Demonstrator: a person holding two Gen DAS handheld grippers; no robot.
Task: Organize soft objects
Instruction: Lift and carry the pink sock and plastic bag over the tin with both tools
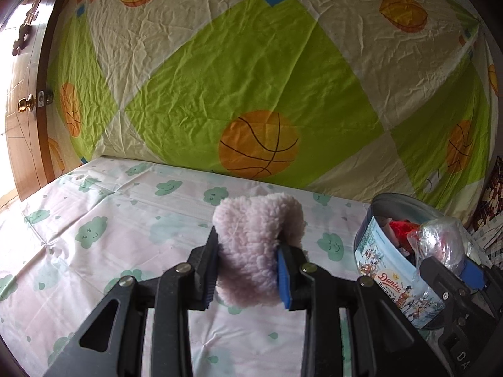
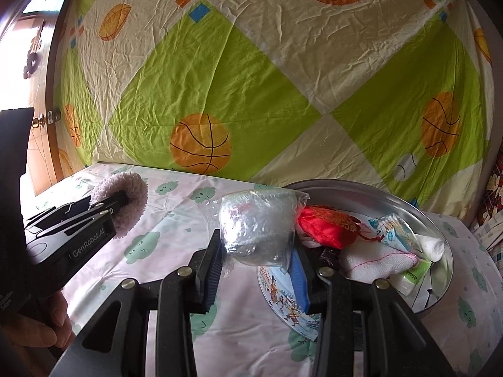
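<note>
left gripper (image 1: pixel 248 270) is clenched on a pale pink fleece piece (image 1: pixel 257 238), held above the bed w/ jaws squeezed into its middle. right gripper (image 2: pixel 257 267) is clamped on a plastic-wrapped soft bundle (image 2: pixel 257 226), held just at the near rim of the round cookie tin (image 2: pixel 440 220). tin is already part filled: a red satin pouch (image 2: pixel 327 224), white cloth (image 2: pixel 374 259) & small packets are seen inside.

fleece is judged v. light, squashy, not fragile; a mid-body pinch should be enough. wrapped bundle is judged light too, but the film is prob. slippery & crinkly, so a grip across the bulk rather than on loose film is advised.

surface is a bed sheet w/ green clouds (image 1: pixel 94 207), soft & wrinkled, so the tin may be tipped if pushed. a basketball-print cloth (image 1: pixel 251 78) is hung behind; a wooden door (image 1: pixel 25 94) is seen at left.
</note>
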